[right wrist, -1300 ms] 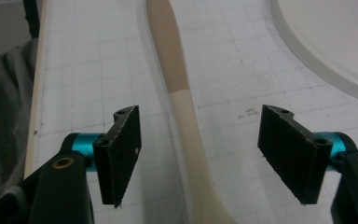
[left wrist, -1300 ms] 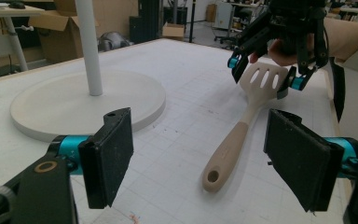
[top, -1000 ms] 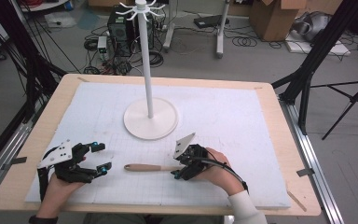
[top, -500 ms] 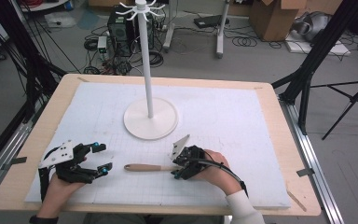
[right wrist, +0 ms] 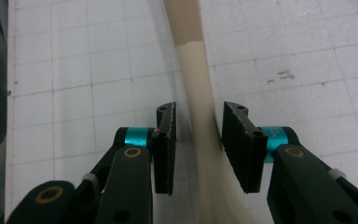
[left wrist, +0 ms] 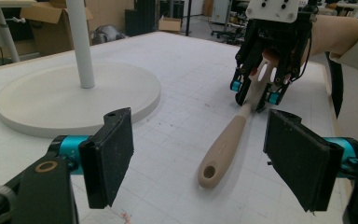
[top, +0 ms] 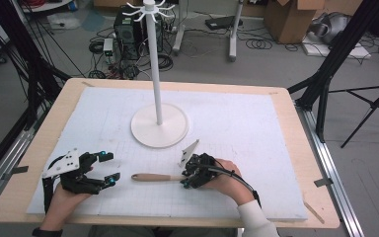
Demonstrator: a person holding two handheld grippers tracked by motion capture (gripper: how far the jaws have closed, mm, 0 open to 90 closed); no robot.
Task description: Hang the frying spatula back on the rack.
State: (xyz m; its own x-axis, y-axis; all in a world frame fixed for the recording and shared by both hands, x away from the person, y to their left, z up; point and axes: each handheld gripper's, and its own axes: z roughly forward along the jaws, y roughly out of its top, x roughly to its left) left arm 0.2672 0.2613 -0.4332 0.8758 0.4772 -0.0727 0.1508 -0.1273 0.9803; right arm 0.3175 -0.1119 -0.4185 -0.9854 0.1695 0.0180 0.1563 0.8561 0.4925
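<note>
Near the table's front edge, right gripper [top: 187, 178] jaws straddling spatula [top: 154, 177], left gripper [top: 109, 169] wide, empty.

no readable text, labels or numbers

Desk [top: 306, 163]: light wood top, covered by a white gridded mat [top: 237, 128].
Stand [top: 158, 121]: white round base near the mat's middle, upright pole with hooks on top.
Floor beyond: computer tower [top: 128, 22], tangled cables, cardboard boxes [top: 288, 17].
Right side: black tripod legs [top: 370, 106].
</note>
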